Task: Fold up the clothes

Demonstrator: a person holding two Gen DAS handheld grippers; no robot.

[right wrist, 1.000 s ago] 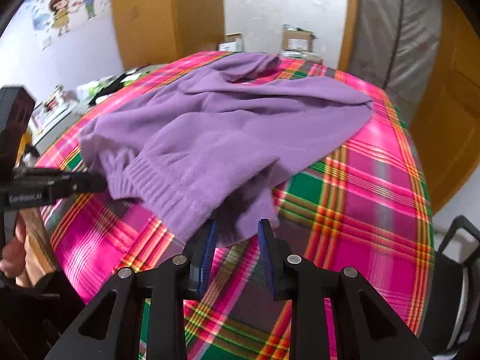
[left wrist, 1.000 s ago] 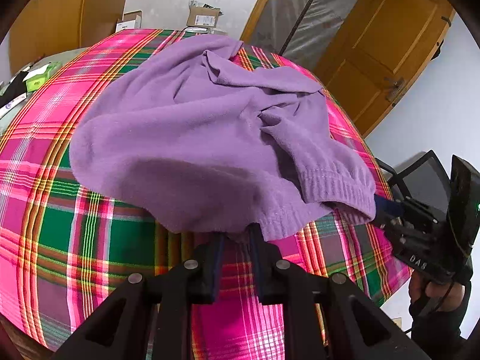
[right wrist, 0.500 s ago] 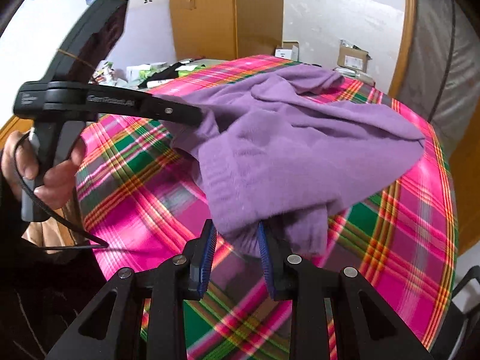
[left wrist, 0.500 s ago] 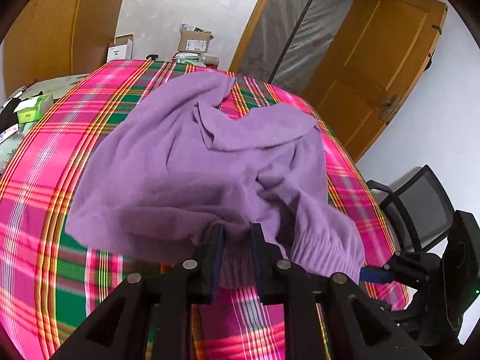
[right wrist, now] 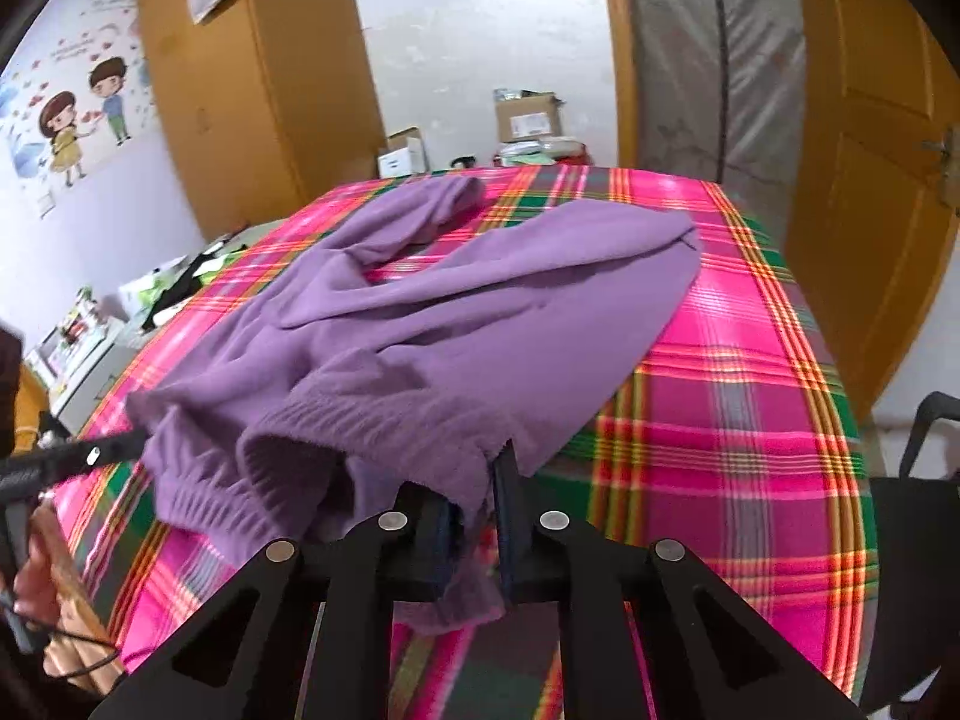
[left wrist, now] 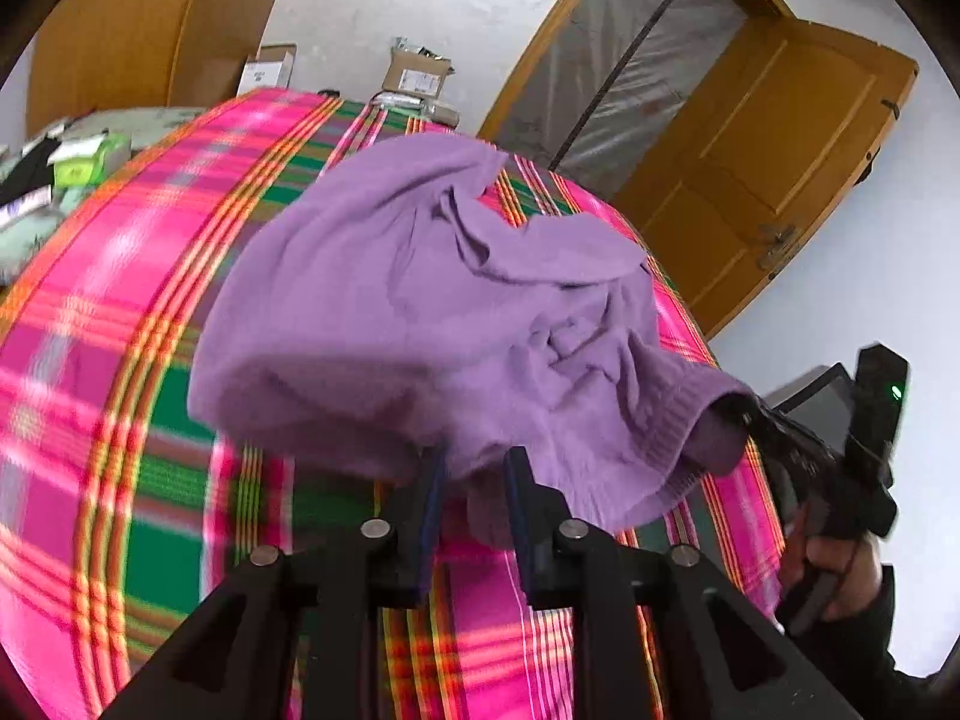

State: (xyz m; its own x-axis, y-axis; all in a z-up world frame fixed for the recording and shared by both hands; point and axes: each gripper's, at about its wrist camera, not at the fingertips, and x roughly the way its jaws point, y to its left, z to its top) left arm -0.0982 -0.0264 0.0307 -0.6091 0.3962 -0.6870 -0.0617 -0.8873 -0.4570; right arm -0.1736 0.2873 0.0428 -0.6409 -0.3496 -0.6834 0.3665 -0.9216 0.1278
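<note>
Sweater: soft purple knit sweater lies rumpled on the pink-and-green plaid tablecloth, near edge lifted.
Left gripper: pinching the hem, so that side hangs up.
Right gripper: clamped on the ribbed hem, spreading it wide, I'd guess.

One purple sweater. One pink and green checked cloth. Two grippers: left gripper, right gripper. Two brown doors seen, one open. Two cardboard boxes by the far wall. One black chair. One cartoon sticker with two children.
</note>
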